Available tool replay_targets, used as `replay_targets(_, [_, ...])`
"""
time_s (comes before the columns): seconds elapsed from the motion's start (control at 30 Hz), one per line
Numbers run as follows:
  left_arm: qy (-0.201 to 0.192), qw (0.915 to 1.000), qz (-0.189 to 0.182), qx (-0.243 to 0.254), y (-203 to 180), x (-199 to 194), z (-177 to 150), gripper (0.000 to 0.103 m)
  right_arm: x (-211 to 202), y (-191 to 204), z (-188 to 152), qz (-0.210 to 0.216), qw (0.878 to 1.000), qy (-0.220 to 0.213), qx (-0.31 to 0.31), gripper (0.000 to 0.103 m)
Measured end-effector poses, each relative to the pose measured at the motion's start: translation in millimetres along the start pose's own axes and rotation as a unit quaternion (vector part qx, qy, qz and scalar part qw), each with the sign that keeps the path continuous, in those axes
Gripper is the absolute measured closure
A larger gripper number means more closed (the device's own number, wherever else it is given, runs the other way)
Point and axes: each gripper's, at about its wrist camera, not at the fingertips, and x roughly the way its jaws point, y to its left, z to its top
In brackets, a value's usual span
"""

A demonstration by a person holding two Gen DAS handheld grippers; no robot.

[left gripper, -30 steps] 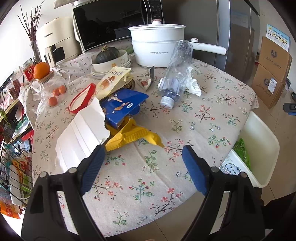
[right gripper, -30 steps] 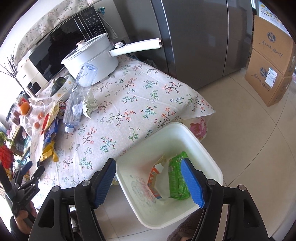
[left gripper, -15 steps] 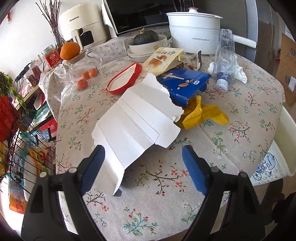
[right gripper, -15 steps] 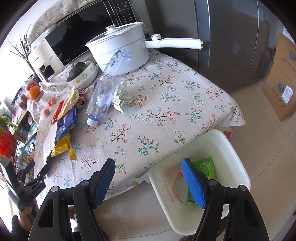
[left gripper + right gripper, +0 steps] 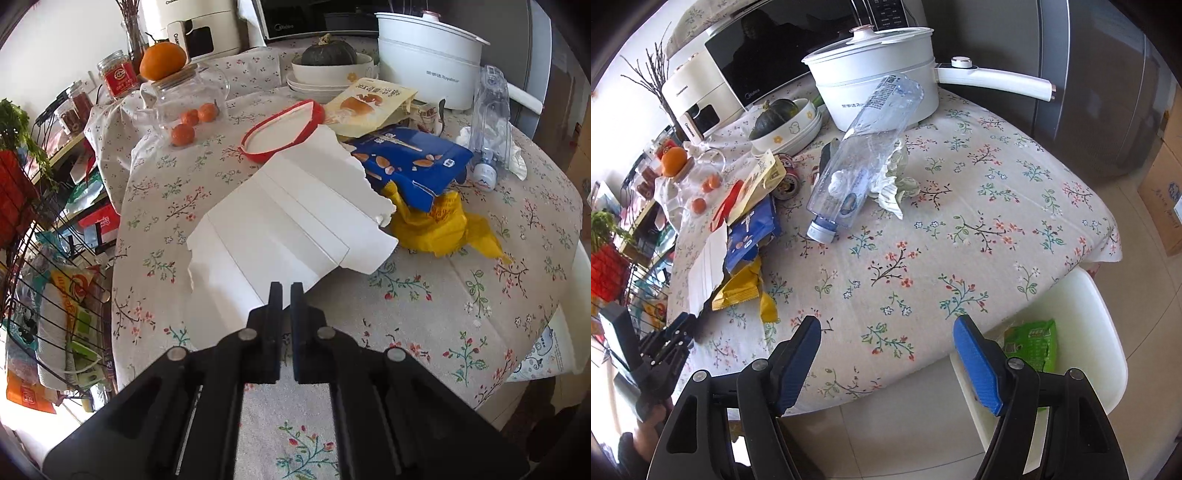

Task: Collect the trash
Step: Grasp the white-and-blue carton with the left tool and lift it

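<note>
White paper [image 5: 291,225]; floral tablecloth [image 5: 480,295]

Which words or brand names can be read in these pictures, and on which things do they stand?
"Midea": on the black microwave oven.
"Royalstar": on the white electric pot, after blurred characters.
"CHANGHONG", cut off: on the cream air fryer.
Unreadable: yellow snack pouch, blue snack bag, clear plastic bottle's label, red-labelled jar.

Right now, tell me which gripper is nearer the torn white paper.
Left. The left gripper is shut on the near edge of the torn white paper. The right gripper hangs open over the table's near edge, well away from it.
</note>
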Motion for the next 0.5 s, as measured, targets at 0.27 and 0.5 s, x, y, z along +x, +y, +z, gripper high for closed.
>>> replay_targets(0.27, [0.005, 0.9966, -0.063, -0.053, 24, -13, 6, 0.102, 26, 48, 0, 0.015, 0.999, 0.016, -0.032, 0.027])
replay_targets(0.5, [-0.019, 0.997, -0.02, 0.072, -1, -7, -5, 0.024, 48, 78, 2, 0.03, 0.998, 0.03, -0.038, 0.027])
